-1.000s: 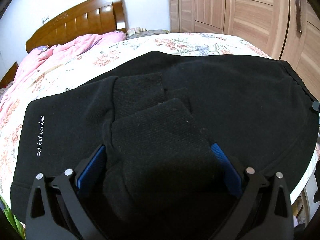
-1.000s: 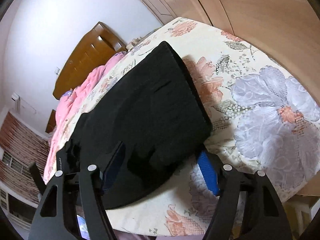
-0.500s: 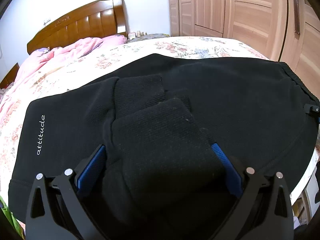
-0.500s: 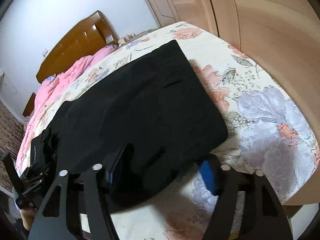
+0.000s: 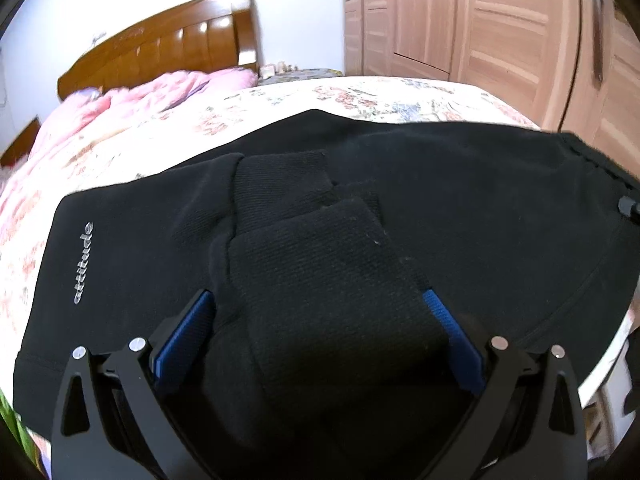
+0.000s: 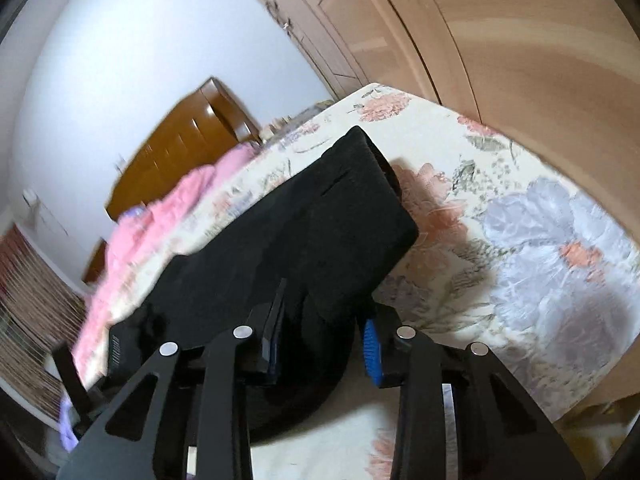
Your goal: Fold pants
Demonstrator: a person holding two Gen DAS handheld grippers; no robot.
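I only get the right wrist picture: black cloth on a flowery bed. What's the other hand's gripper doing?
Observer: The left gripper is closed on a ribbed cuff of the black fabric pants.
Visitor: Just one cuff?
Observer: A second ribbed cuff lies just beyond it, flat on the pants.
Visitor: Any markings on them?
Observer: White lettering near one edge reads "attitude".
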